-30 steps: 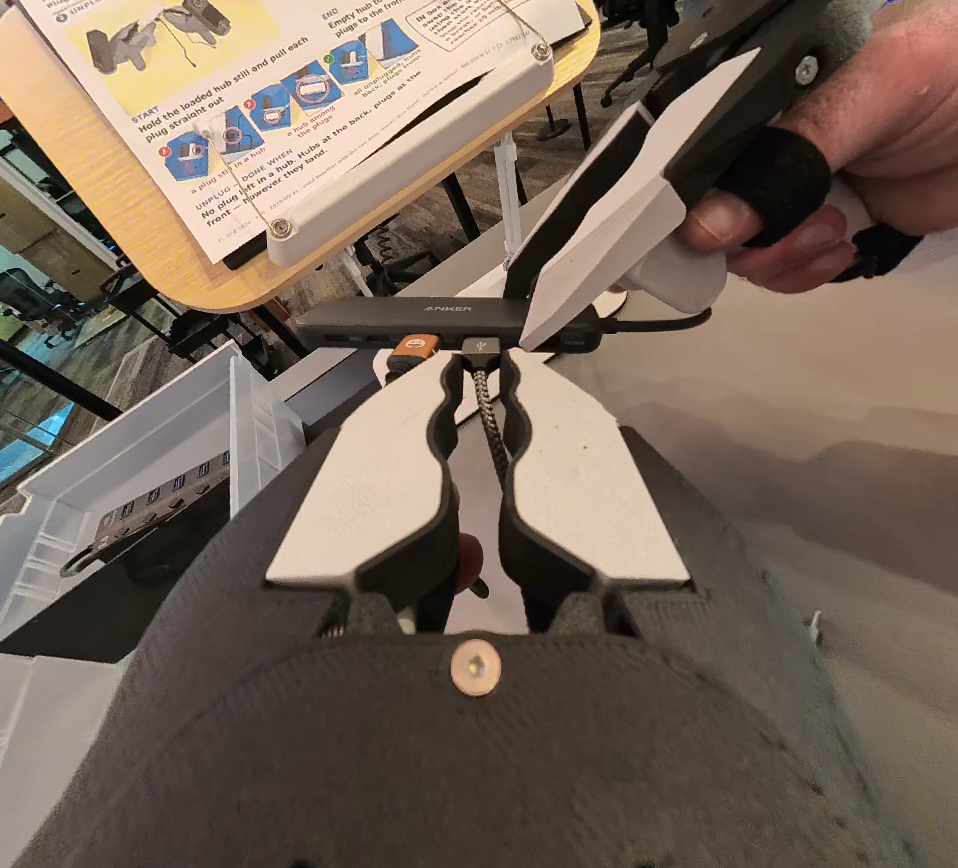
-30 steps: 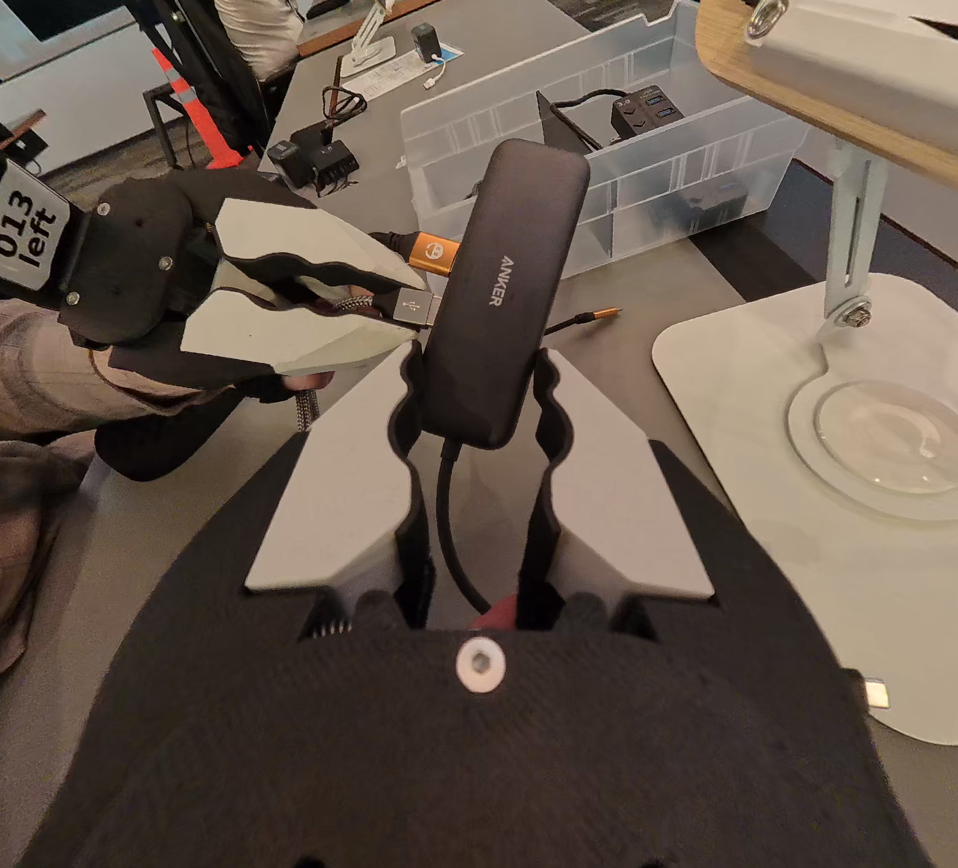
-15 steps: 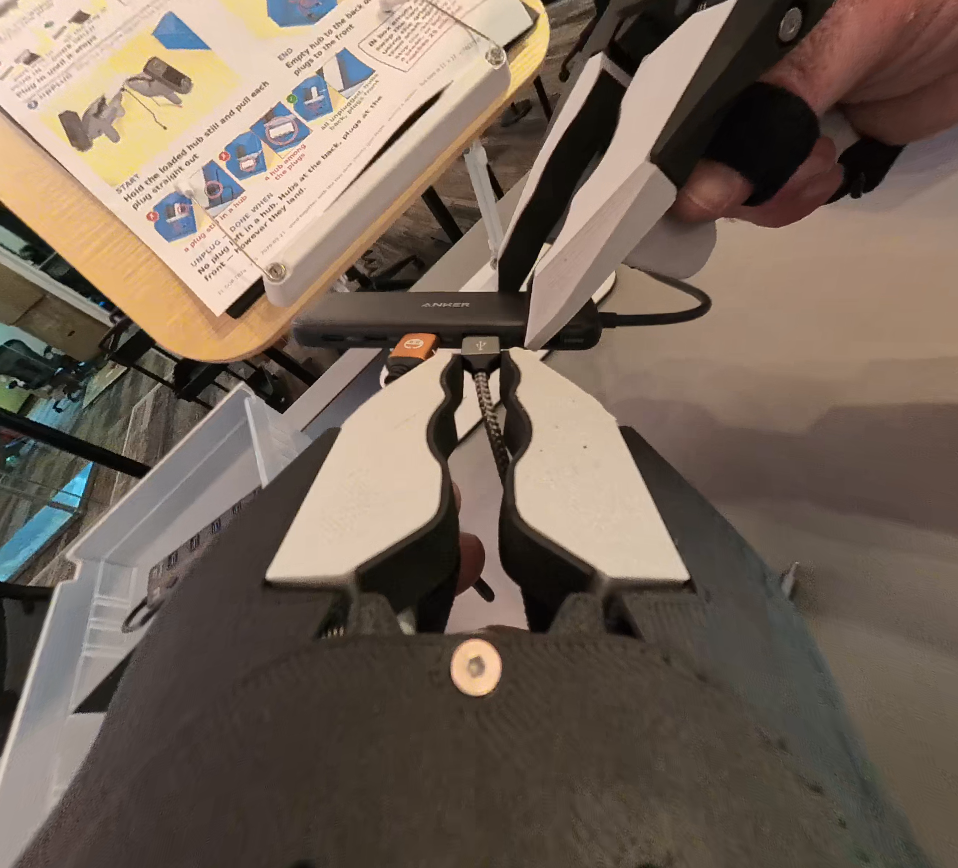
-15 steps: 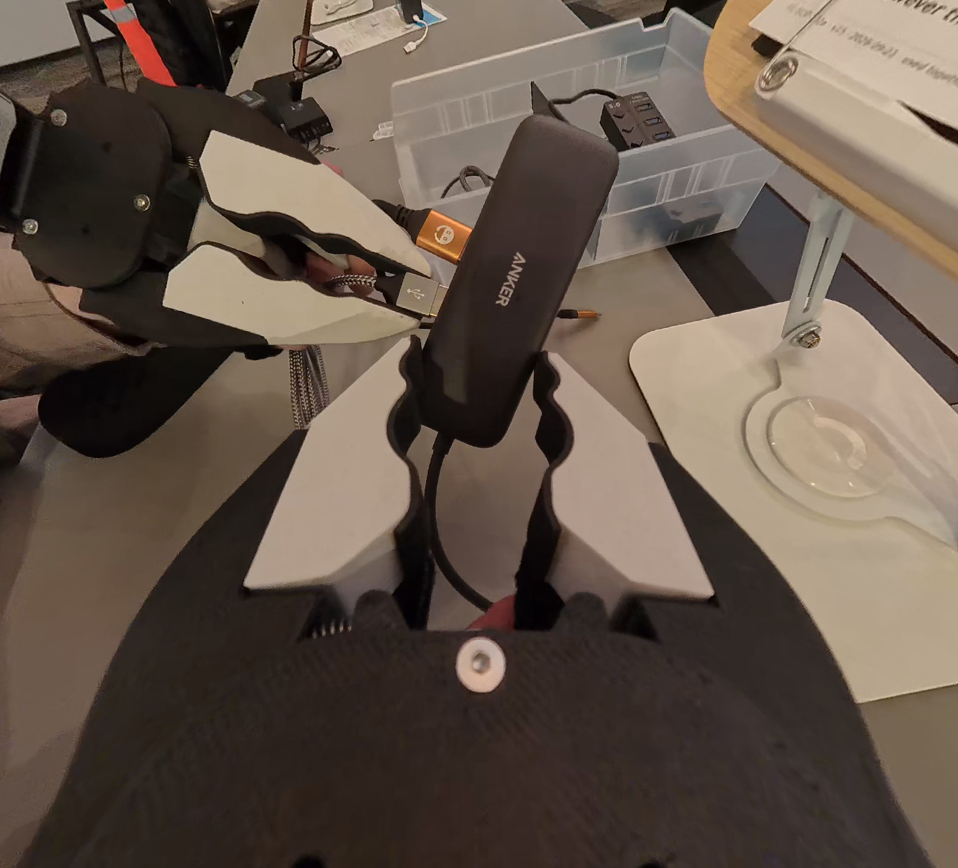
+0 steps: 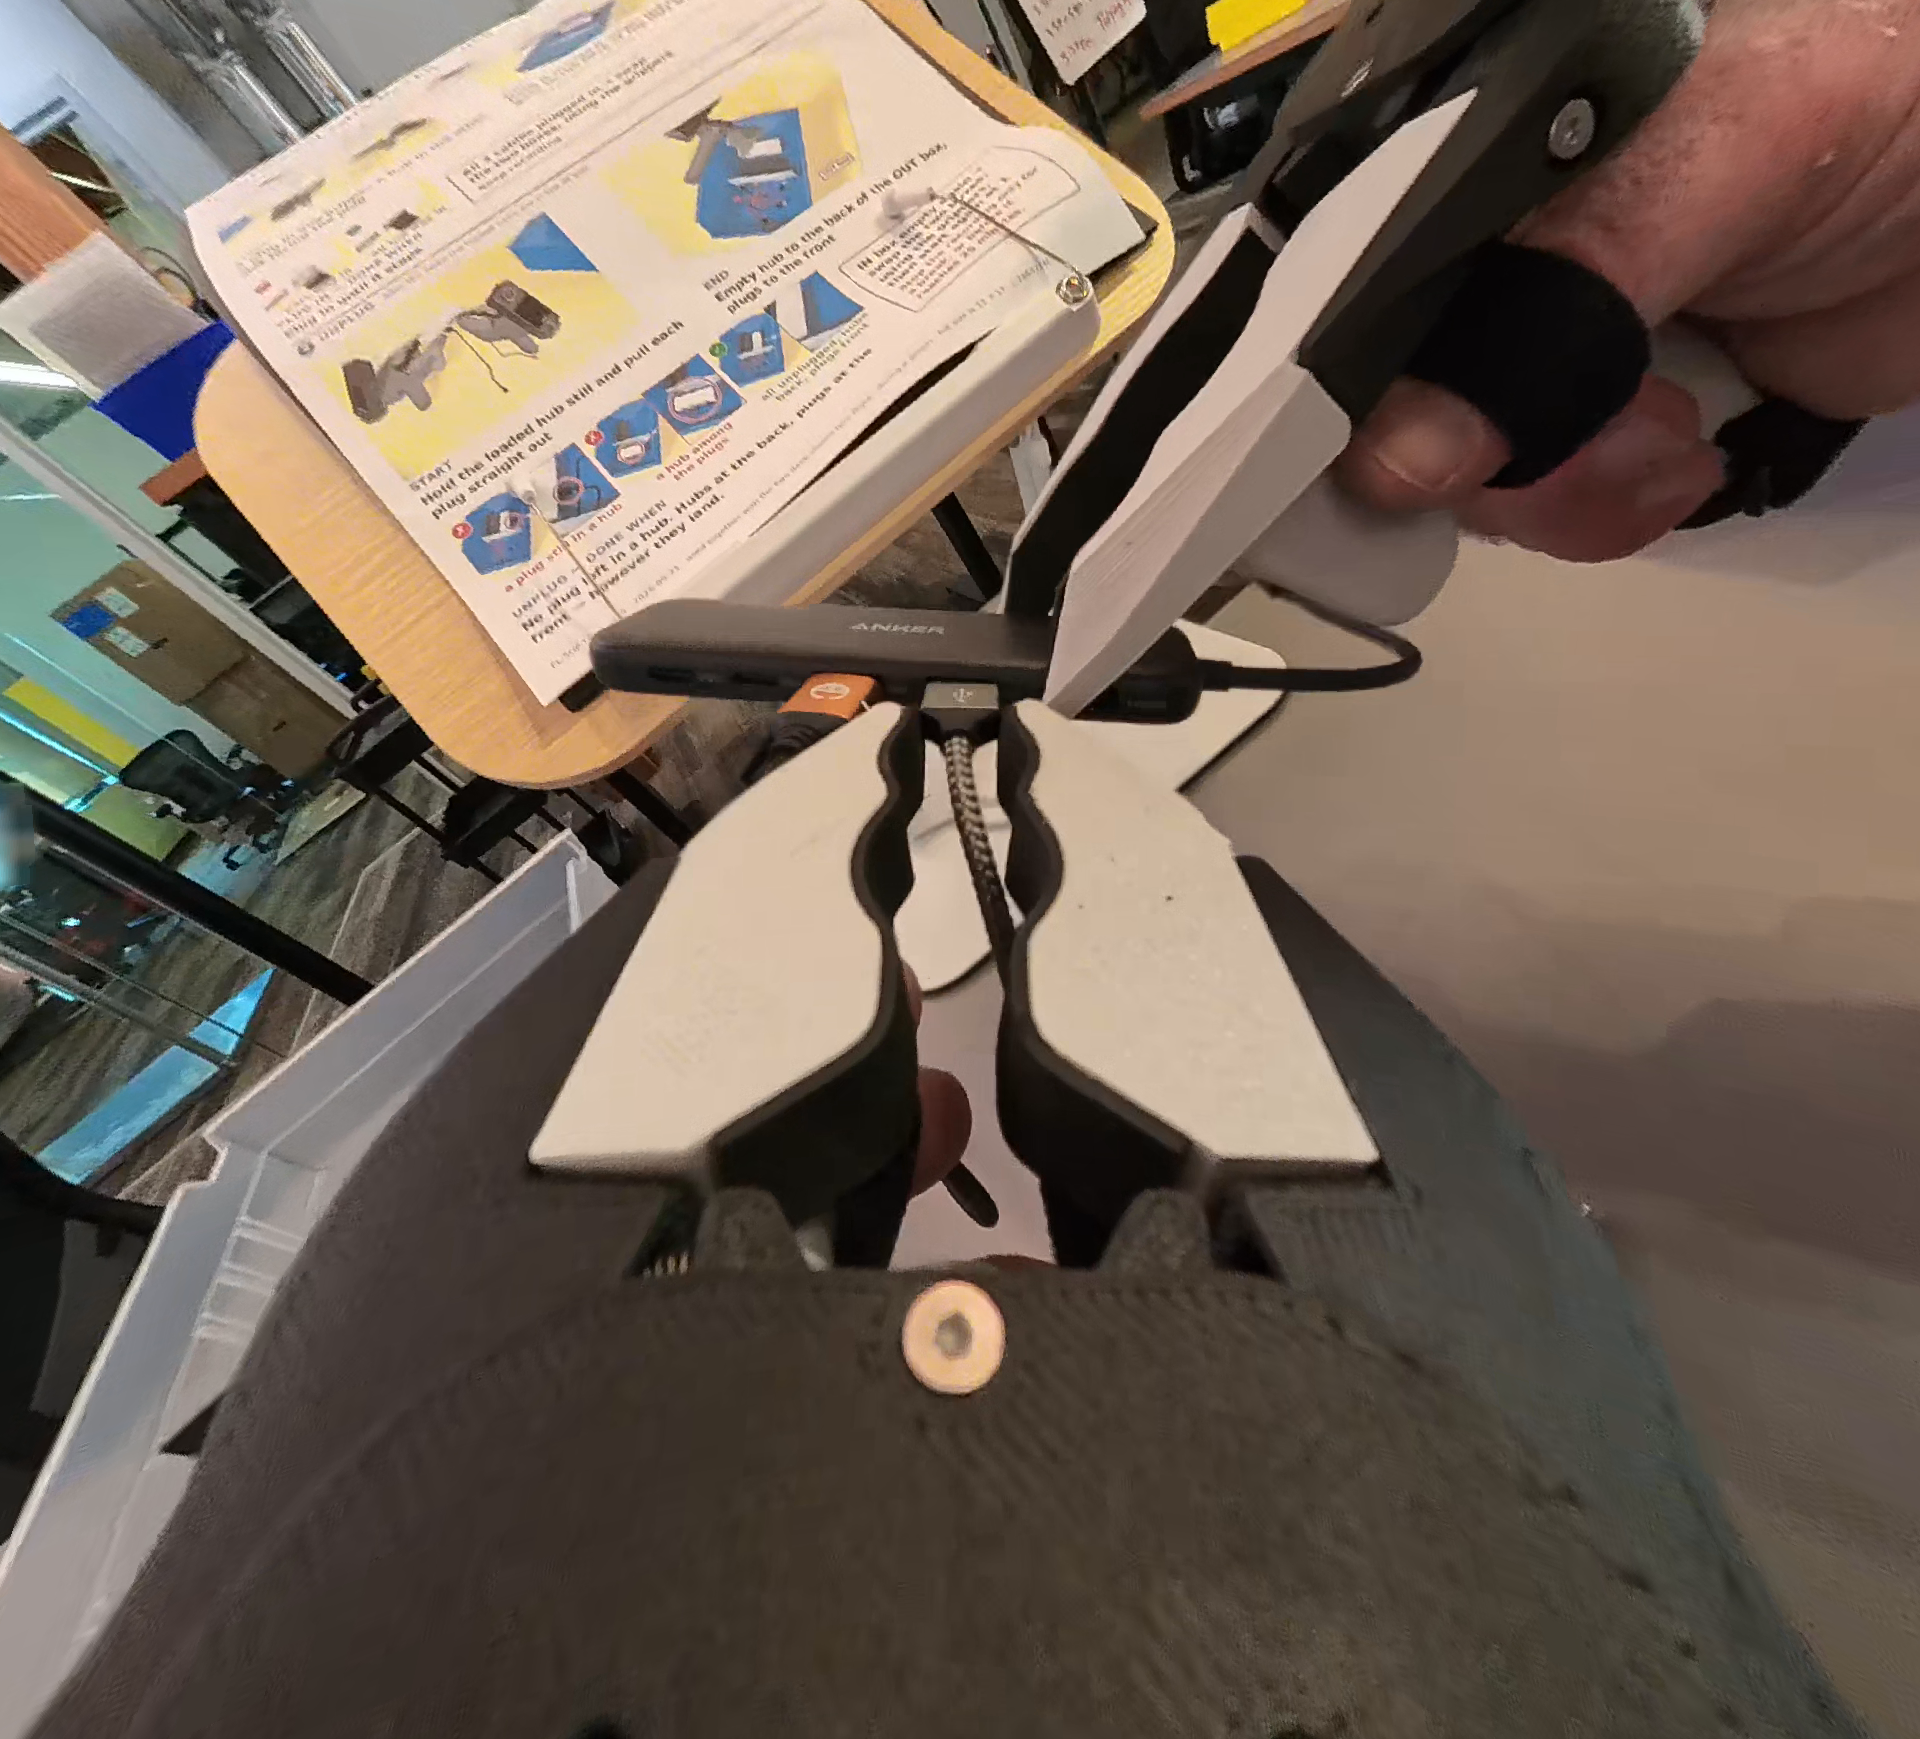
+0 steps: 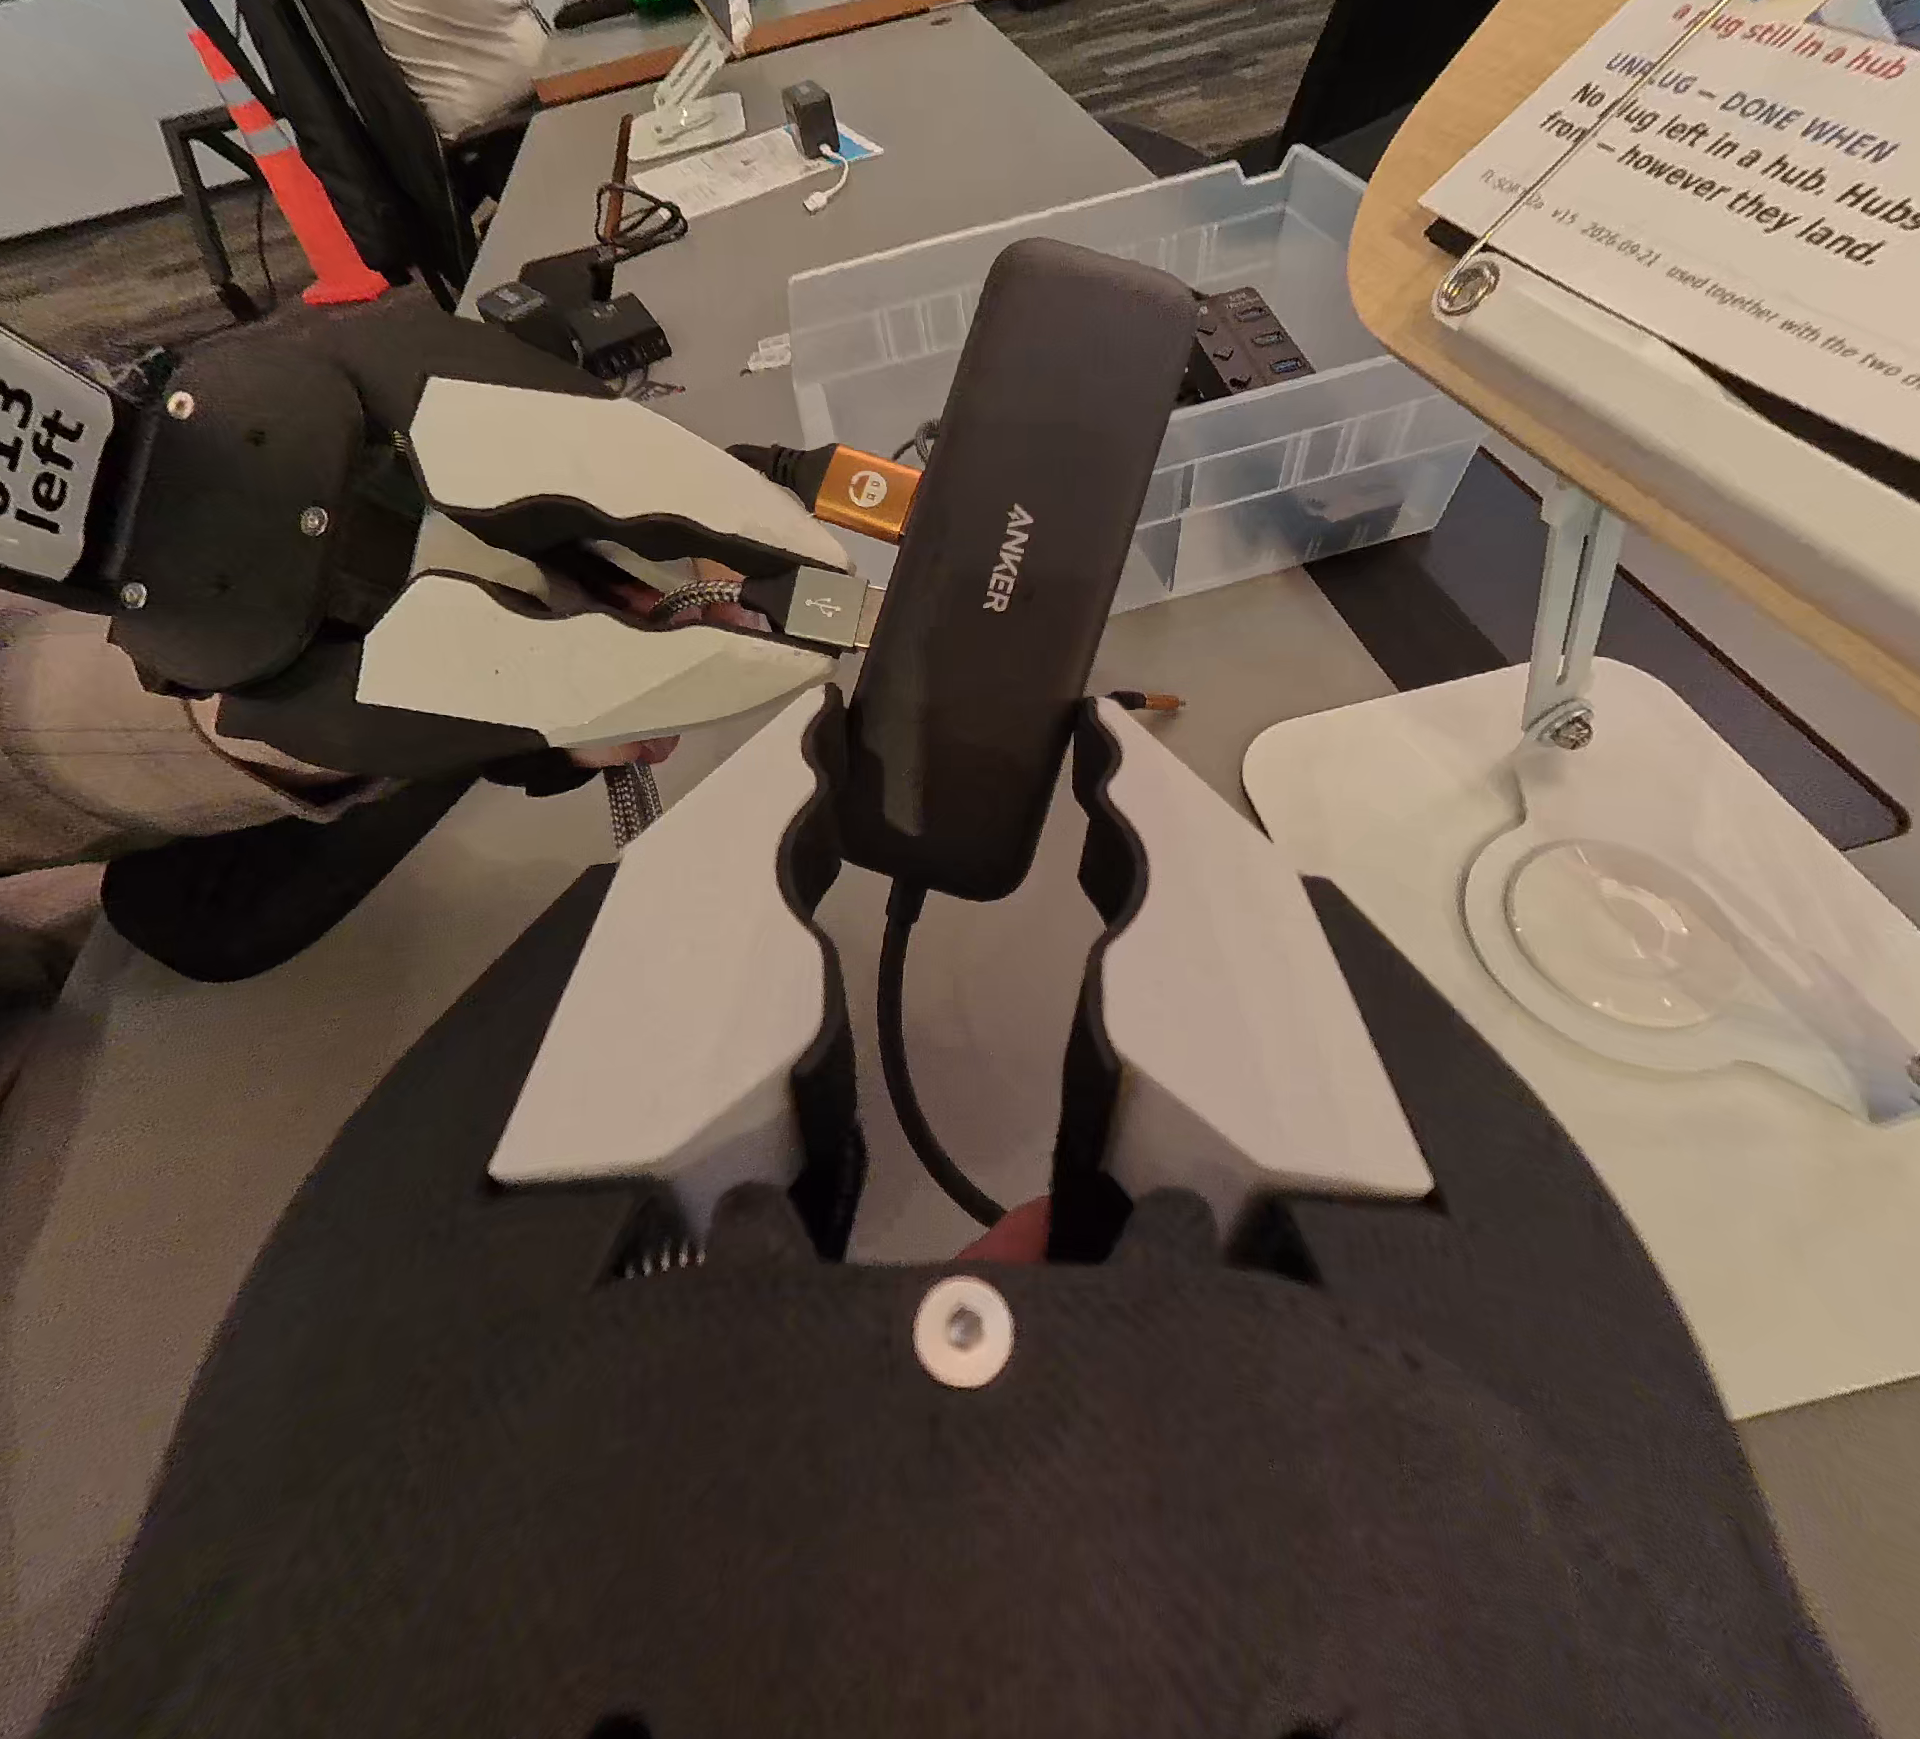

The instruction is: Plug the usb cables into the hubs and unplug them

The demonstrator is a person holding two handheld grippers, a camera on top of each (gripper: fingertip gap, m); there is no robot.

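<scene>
The right gripper (image 6: 951, 744) clamps the near end of the dark hub (image 6: 1023, 546), which slants up and away. Left of the hub, the left gripper (image 6: 831, 624) pinches a silver plug (image 6: 826, 611) at the hub's side edge. An orange plug (image 6: 868, 492) sits in the hub just beyond. A clear bin (image 6: 1299, 463) stands behind the hub.
</scene>
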